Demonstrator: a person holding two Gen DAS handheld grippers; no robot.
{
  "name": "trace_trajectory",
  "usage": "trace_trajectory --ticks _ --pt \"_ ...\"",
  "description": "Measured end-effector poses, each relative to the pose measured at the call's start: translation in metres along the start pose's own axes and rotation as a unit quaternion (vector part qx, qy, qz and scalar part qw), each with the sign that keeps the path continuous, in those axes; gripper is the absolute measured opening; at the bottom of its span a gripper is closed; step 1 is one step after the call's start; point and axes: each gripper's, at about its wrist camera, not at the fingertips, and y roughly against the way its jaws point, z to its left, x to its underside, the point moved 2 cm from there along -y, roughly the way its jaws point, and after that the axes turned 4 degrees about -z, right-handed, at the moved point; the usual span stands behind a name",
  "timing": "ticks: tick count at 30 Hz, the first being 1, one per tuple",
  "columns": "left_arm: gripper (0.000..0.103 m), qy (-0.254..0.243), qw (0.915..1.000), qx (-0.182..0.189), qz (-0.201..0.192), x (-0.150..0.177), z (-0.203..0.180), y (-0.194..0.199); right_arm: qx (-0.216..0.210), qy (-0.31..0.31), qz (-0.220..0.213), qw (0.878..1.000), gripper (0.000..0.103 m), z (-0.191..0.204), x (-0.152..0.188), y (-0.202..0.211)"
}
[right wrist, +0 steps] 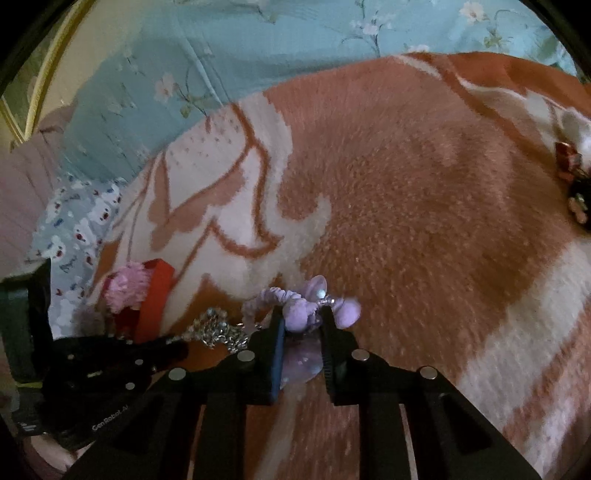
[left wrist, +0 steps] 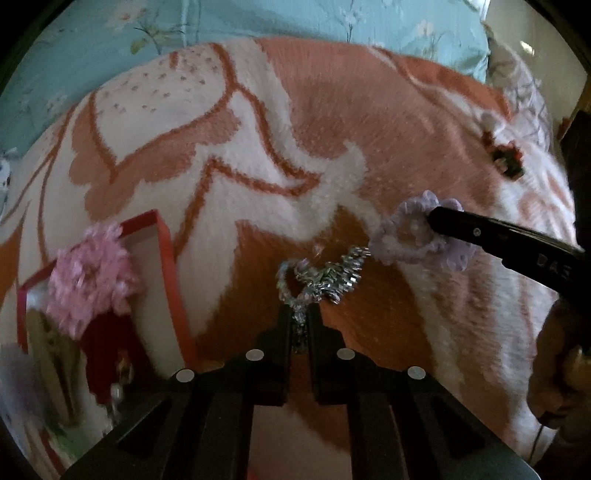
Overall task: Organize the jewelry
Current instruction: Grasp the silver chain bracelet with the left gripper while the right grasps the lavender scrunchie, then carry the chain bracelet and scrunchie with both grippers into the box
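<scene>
My left gripper point(left wrist: 299, 314) is shut on a silver sequined piece point(left wrist: 325, 275) and holds it just above the orange and white blanket point(left wrist: 258, 129). My right gripper point(right wrist: 301, 314) is shut on a lilac scrunchie with petals point(right wrist: 295, 308); it shows in the left wrist view point(left wrist: 413, 232) at the right. A red box point(left wrist: 166, 258) at the left holds a pink flower piece point(left wrist: 92, 273) and other items. In the right wrist view the box point(right wrist: 155, 306), the silver piece point(right wrist: 218, 328) and the left gripper point(right wrist: 177, 349) lie at the left.
A small red and dark jewelry piece point(left wrist: 506, 157) lies on the blanket at the far right, also in the right wrist view point(right wrist: 572, 184). A light blue flowered sheet point(left wrist: 258, 18) lies beyond the blanket. A patterned cloth point(right wrist: 74, 229) lies at the left.
</scene>
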Motion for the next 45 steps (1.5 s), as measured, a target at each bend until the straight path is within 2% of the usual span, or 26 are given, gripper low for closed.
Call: trace_trajectory --ticks 7,11,28,33,40,45 --pt "0.007 0.027 0.9975 0.051 -0.04 0.024 -0.01 0.063 -0.023 -0.013 -0.02 0.999 0.017 0.003 0.008 0.034" --pt "0.007 0.022 0.9977 0.047 -0.045 0.043 -0.013 0.09 -0.037 -0.012 -0.028 0.999 0.017 0.01 0.014 0.052" --pt "0.007 0.091 0.9896 0.061 -0.094 0.108 0.011 0.186 -0.066 -0.003 -0.043 0.997 0.017 0.04 0.043 0.097" --pt "0.007 0.089 0.9898 0.063 -0.092 0.121 0.01 0.195 -0.073 0.005 -0.041 0.996 0.017 0.05 0.051 0.101" --pt "0.007 0.073 0.9946 0.063 -0.038 0.147 -0.014 0.164 -0.076 0.007 -0.031 0.997 0.017 0.052 0.062 0.099" --pt "0.007 0.08 0.9943 0.065 -0.028 0.154 -0.015 0.161 -0.08 0.008 -0.035 0.996 0.017 0.053 0.063 0.104"
